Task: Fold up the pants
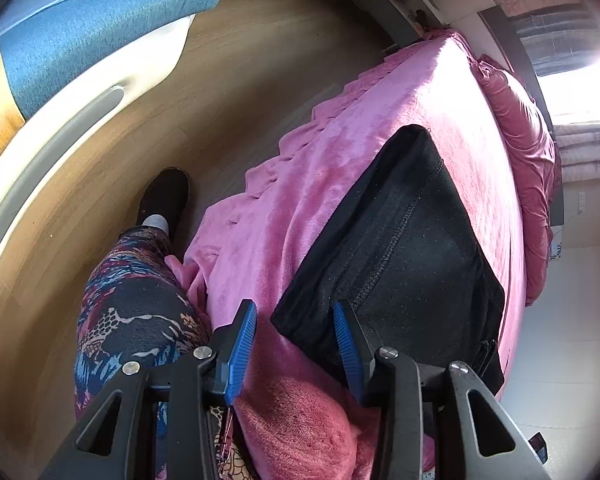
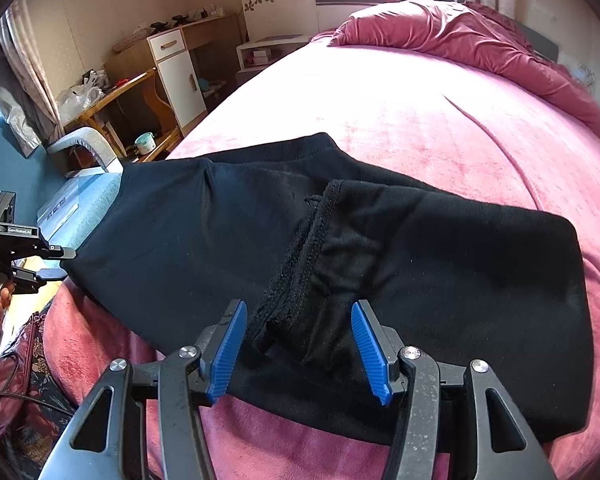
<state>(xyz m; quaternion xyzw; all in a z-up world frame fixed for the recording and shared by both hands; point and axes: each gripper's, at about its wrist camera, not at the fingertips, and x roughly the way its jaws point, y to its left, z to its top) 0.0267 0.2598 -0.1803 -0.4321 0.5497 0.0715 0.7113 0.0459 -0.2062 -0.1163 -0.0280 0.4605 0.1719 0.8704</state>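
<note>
Right wrist view: black pants (image 2: 380, 240) folded on pink bed (image 2: 420, 120); right gripper (image 2: 300, 344) and left gripper (image 1: 296, 340) both part-open, empty.

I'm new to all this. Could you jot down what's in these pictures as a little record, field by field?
Setting: bedroom, seen from cameras on two hand-held grippers
Surface: pink blanket covering a bed
Garment: black pants, lying folded on the blanket, one layer over another
Left gripper: open, over the pants' near corner, pads not pressing on it
Right gripper: open, over the pants' near edge, cloth below the jaws, not pinched
Bedding: crumpled red quilt at the far end
Person: leg in patterned trousers, dark slipper on the wood floor
</note>
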